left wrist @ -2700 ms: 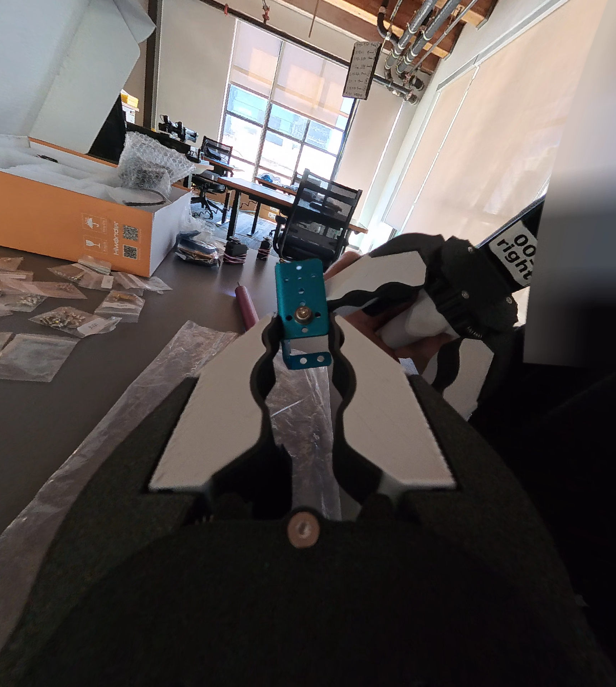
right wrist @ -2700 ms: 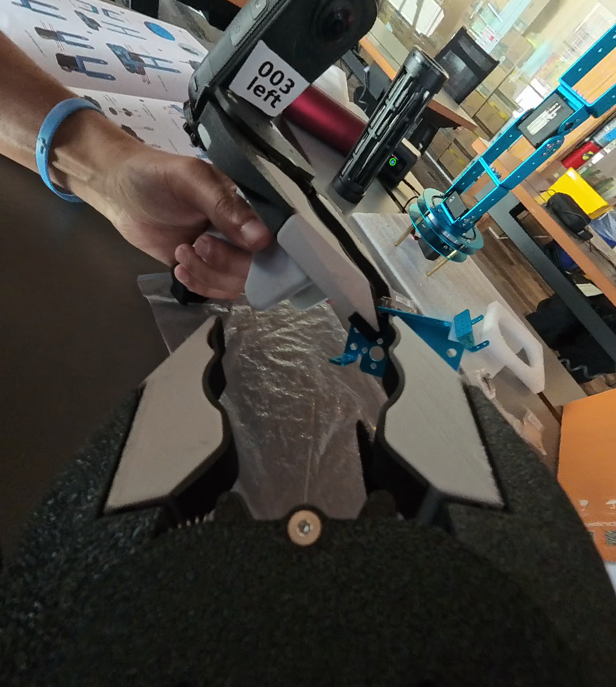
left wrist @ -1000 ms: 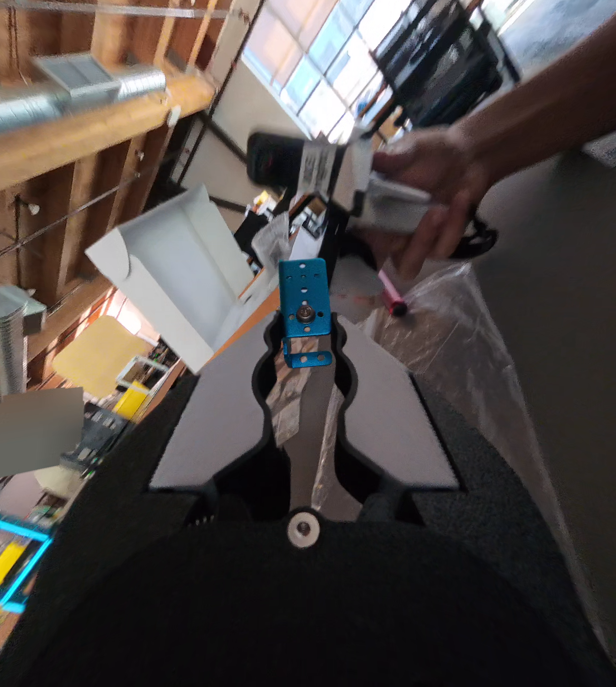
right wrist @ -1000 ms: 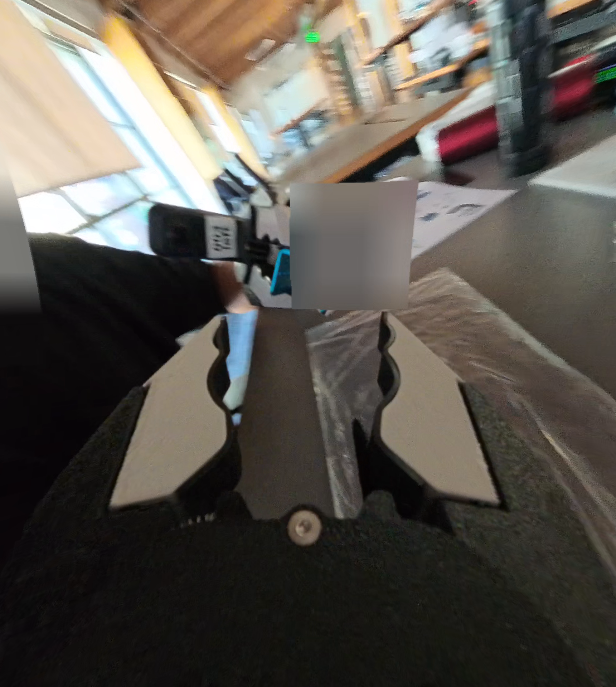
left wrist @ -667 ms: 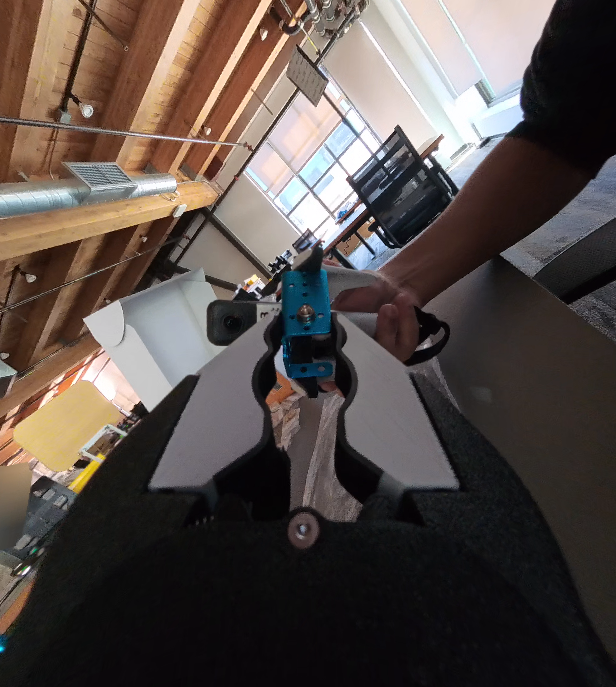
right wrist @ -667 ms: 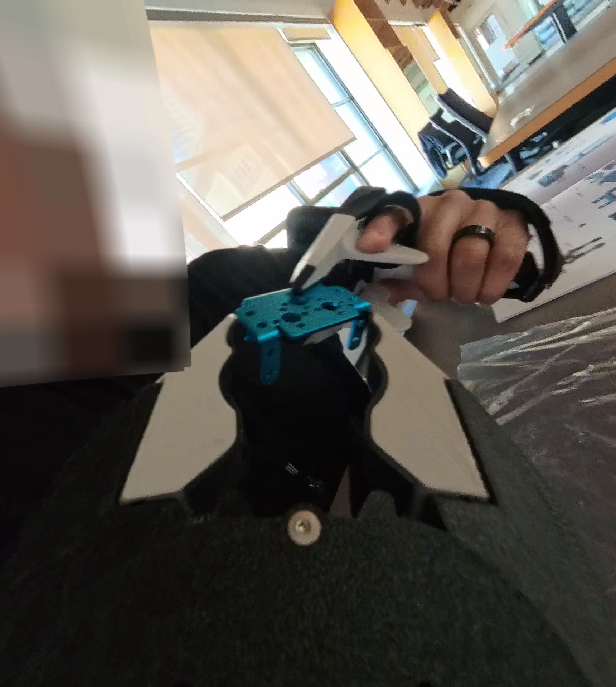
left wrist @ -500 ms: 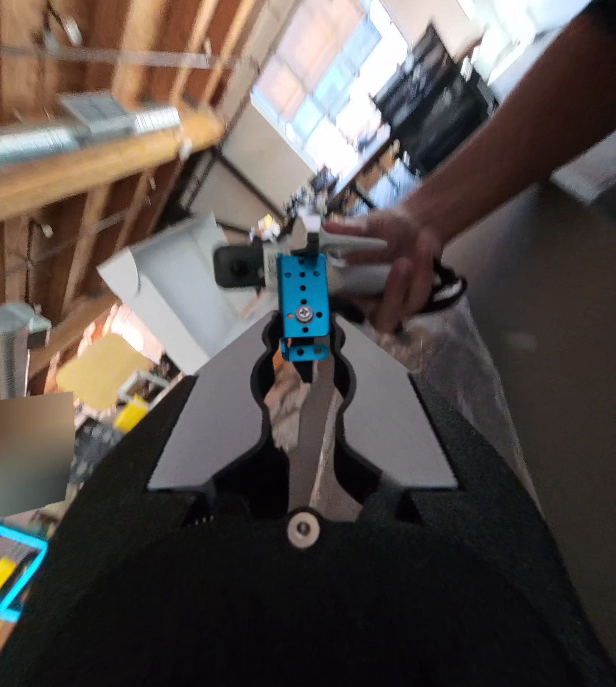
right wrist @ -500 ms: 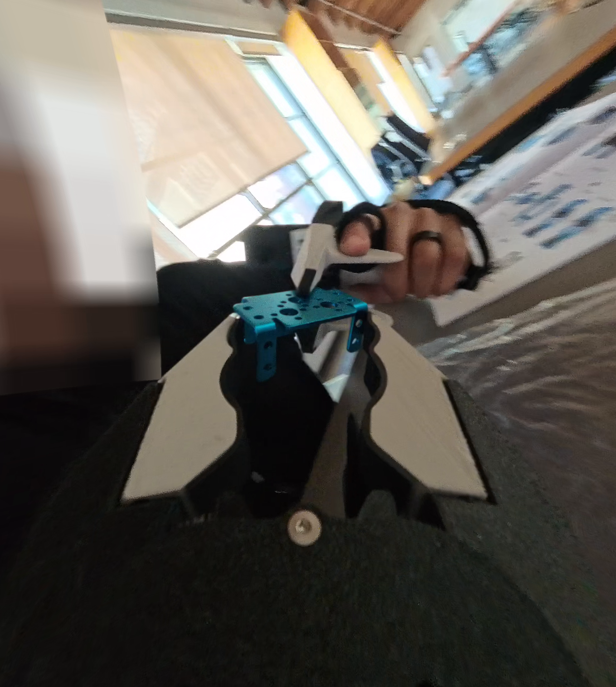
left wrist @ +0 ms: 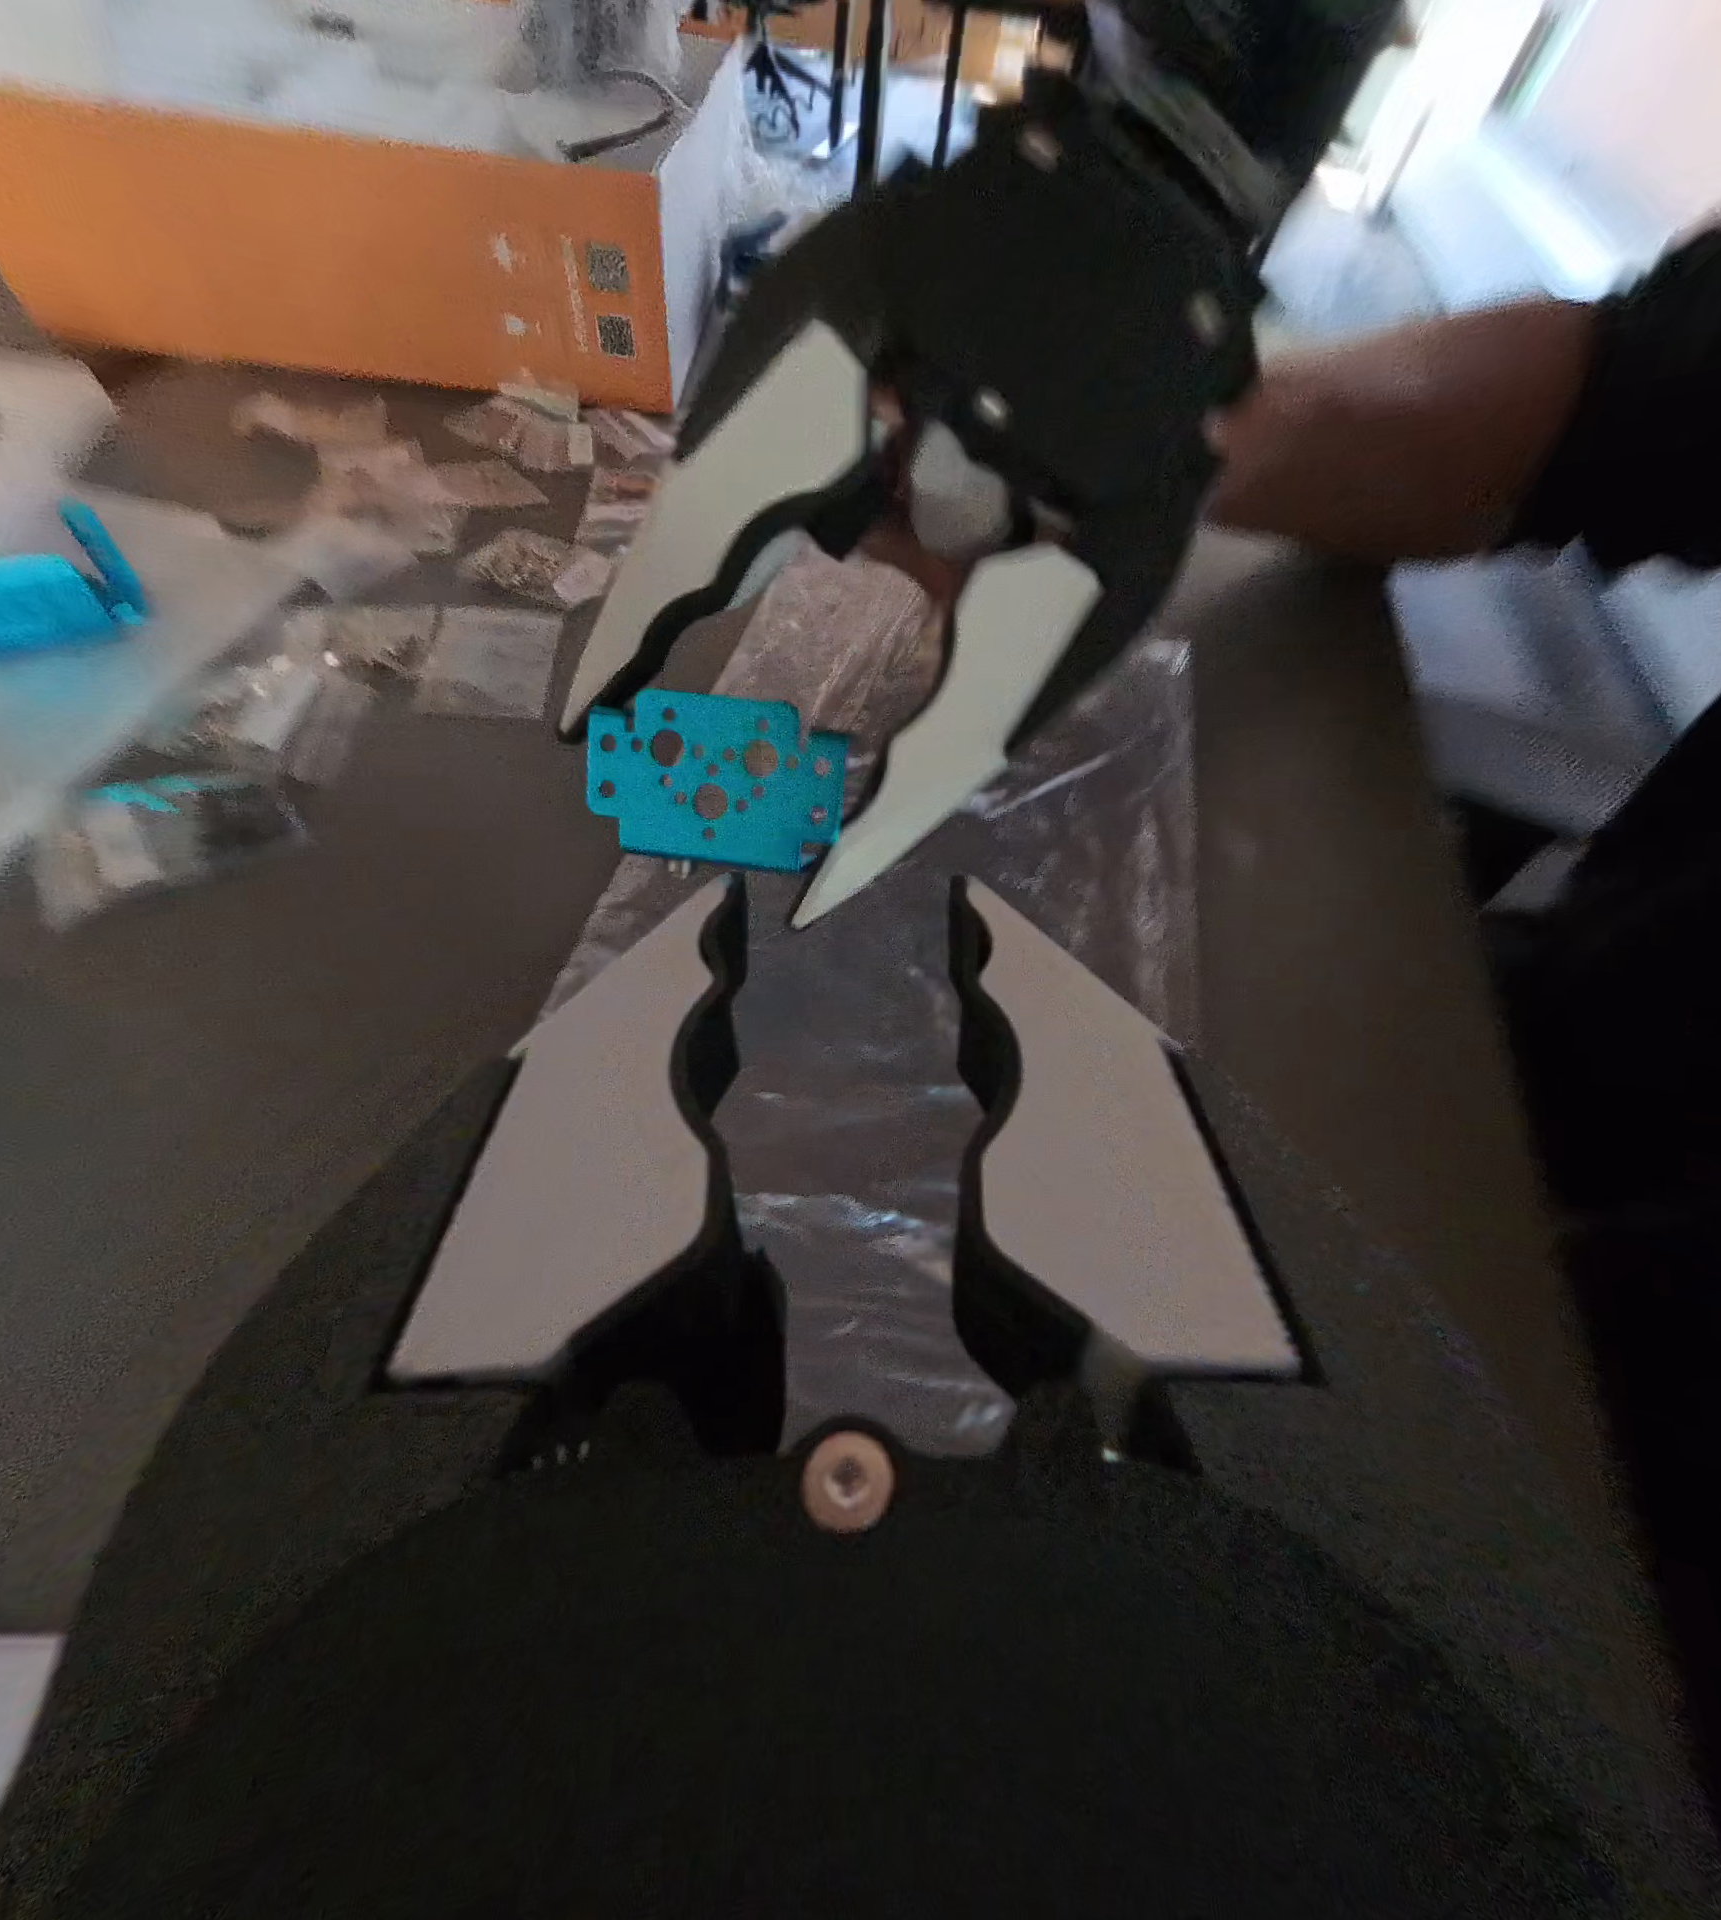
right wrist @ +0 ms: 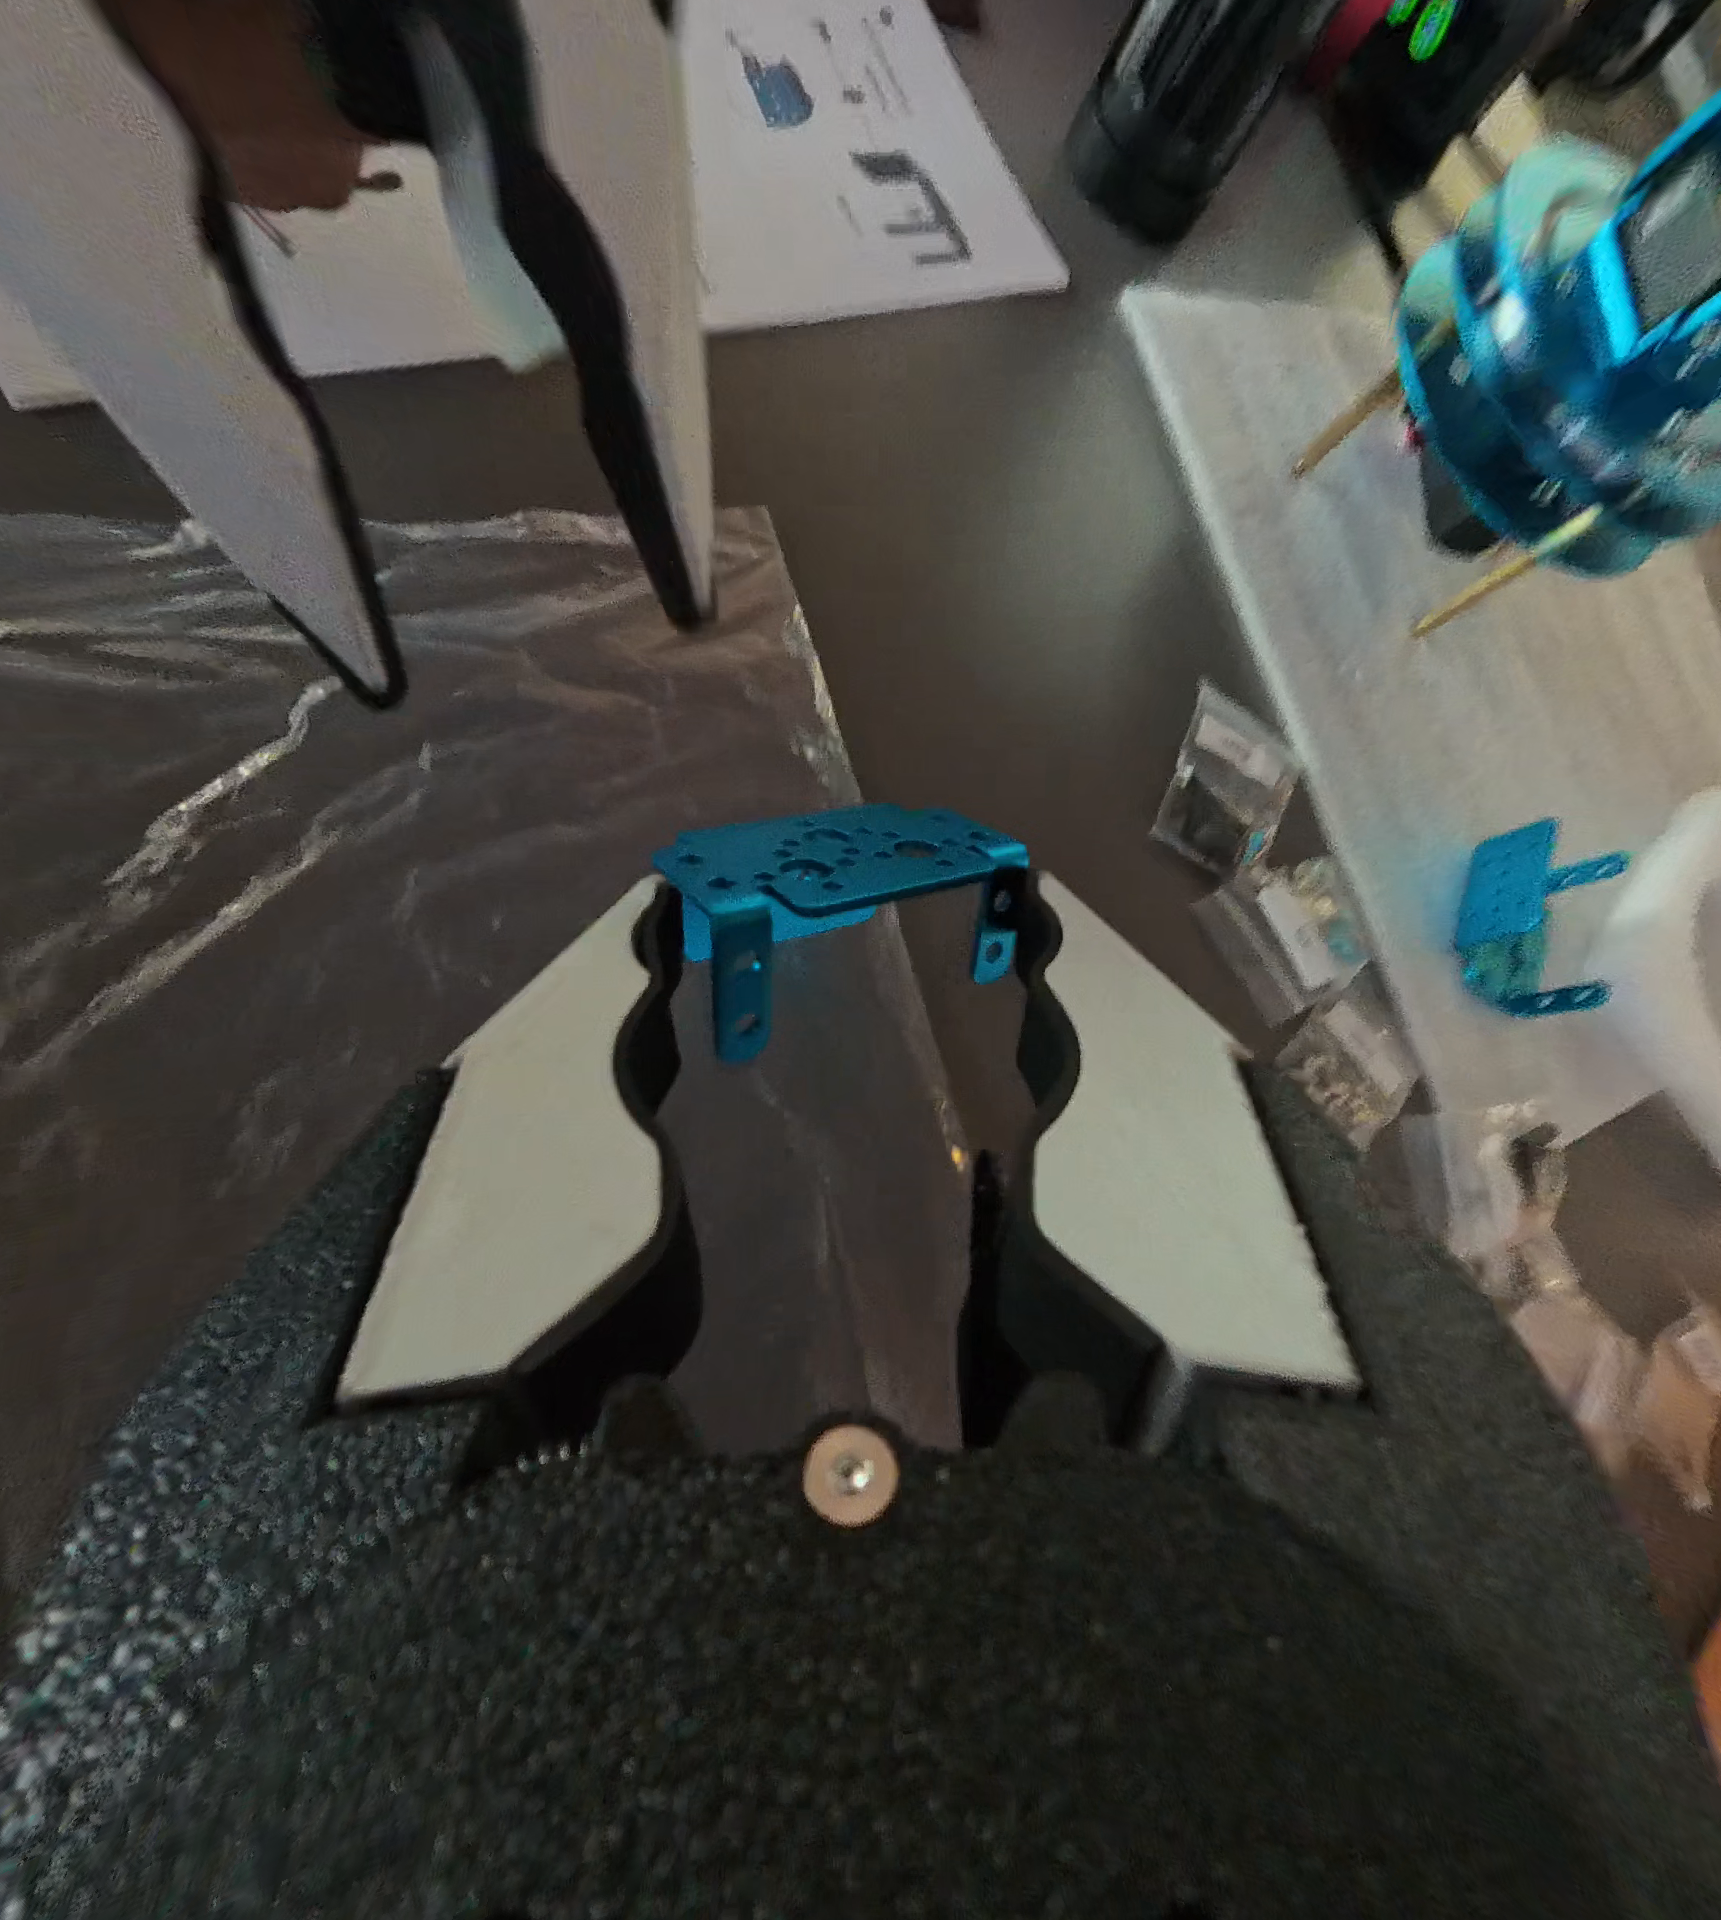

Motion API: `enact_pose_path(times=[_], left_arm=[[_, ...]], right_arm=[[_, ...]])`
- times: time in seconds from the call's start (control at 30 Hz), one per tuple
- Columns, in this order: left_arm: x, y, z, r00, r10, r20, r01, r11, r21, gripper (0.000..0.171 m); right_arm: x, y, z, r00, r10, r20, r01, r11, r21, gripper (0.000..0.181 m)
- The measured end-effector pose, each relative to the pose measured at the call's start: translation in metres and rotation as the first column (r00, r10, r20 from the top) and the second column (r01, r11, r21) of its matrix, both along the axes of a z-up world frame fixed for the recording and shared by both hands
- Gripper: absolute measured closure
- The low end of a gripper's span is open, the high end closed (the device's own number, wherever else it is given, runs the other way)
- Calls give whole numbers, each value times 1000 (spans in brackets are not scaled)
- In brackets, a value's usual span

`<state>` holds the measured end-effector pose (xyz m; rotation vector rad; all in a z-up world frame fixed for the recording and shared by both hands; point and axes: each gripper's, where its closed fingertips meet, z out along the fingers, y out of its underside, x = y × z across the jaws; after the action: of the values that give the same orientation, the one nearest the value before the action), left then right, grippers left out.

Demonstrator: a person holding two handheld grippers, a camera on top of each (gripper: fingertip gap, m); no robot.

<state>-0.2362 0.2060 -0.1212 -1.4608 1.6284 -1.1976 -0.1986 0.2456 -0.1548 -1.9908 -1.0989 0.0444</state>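
Blue bracket (right wrist: 840, 878) sits clamped between the tips of the right gripper (right wrist: 840, 914), above the dark worktop (right wrist: 981, 582) and a clear plastic sheet (right wrist: 212, 790). Its holed plate faces up and away, long axis running left to right across the fingers, its two legs pointing back toward the camera. Farther off, the left gripper (left wrist: 840, 904) stands with fingers apart, empty, pointing at the bracket. Another blue bracket (right wrist: 1521, 935) lies at the right.
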Motion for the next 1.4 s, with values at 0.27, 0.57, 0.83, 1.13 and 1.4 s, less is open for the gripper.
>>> enact_pose_path(times=[0.27, 0.57, 0.83, 1.13, 1.4], left_arm=[[26, 8, 13, 980, 124, -155, -194, 771, -606, 109], [30, 5, -18, 867, 163, -471, -375, 835, -403, 131], [3, 12, -46, 610, 175, -773, -487, 852, -191, 131], [-14, 20, -62, 354, 220, -909, -515, 857, 6, 128], [-70, 59, 9, 667, 434, -606, -556, 831, -16, 107]], right_arm=[[-13, -1, 32, 988, -51, 144, -7, 925, 380, 117], [-13, -9, 13, 955, -81, 285, -55, 897, 438, 117], [-21, -44, 7, 990, 69, -121, -67, 997, 26, 85], [24, -43, 36, 943, 11, -331, -18, 1000, -20, 94], [41, -38, 49, 905, -15, -425, 25, 1000, 18, 100]])
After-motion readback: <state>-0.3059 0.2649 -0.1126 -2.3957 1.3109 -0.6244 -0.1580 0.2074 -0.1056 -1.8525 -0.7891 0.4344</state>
